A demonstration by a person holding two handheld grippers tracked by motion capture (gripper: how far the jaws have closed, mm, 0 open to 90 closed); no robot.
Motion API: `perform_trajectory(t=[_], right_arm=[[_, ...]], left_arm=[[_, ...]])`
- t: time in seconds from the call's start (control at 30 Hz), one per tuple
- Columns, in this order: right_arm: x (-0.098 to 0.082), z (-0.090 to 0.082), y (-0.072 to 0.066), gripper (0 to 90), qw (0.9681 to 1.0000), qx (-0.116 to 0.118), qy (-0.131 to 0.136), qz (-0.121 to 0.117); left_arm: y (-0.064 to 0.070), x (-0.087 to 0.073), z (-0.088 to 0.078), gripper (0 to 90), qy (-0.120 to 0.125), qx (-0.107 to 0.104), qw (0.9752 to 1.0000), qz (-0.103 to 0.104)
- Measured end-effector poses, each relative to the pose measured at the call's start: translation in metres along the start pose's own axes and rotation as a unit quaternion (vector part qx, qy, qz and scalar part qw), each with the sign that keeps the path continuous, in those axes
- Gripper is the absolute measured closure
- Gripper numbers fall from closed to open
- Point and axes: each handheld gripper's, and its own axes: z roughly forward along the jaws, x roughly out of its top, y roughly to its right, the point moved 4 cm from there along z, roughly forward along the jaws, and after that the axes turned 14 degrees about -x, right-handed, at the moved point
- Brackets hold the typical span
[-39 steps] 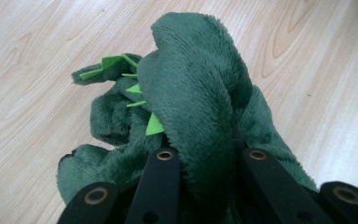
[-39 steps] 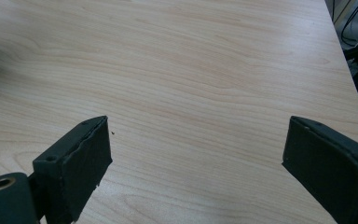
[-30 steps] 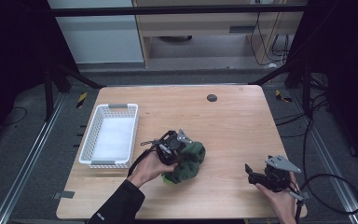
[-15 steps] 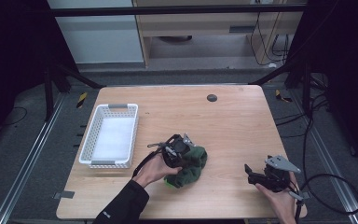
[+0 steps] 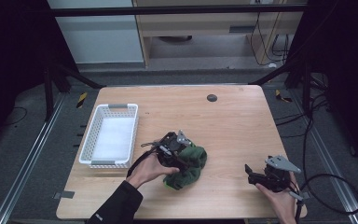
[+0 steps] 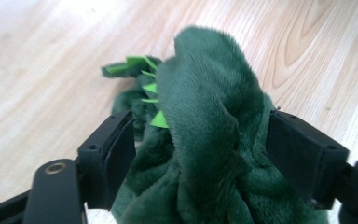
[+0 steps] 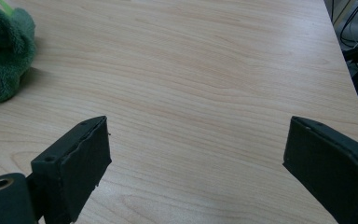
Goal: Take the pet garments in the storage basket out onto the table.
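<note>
The wooden bench (image 5: 233, 126) carries a white basket (image 5: 110, 135) at left, a green plush toy (image 5: 189, 164) near centre between the just-opening, spread jaws of the left tool (image 6: 200, 144), fabric touching both pads, and the right tool (image 5: 251, 173) spread and empty at near right.

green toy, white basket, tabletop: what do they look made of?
Green toy: soft plush, short matte pile, with flat lime spikes that look like felt. White basket: looks like moulded plastic, slotted lattice walls, grey handles. Tabletop: light wood grain, smooth low-sheen finish; solid wood or printed laminate, can't tell.
</note>
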Motion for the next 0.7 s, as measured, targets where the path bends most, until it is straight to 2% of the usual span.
perform_trajectory(t=[0.13,0.23,0.4,0.6,0.7], right_arm=[[0.0,0.0,0.001,7.0,1.0,0.0,0.0,0.001],[0.0,0.0,0.0,6.8,1.0,0.0,0.001,0.001],[0.0,-0.001,0.0,6.7,1.0,0.002,0.002,0.002],[0.0,-0.001,0.0,6.7,1.0,-0.001,0.001,0.004],[0.0,-0.001,-0.001,6.7,1.0,0.001,0.001,0.004]], left_arm=[[0.003,-0.001,-0.014,20.8,0.022,0.001,0.9998,0.001],[0.004,-0.004,-0.022,20.5,0.038,0.011,0.9992,0.0],[0.006,-0.015,-0.036,19.4,0.08,0.019,0.9965,-0.012],[0.005,-0.036,-0.053,20.3,0.12,0.041,0.9915,-0.03],[0.003,-0.045,-0.059,21.1,0.146,0.053,0.987,-0.041]])
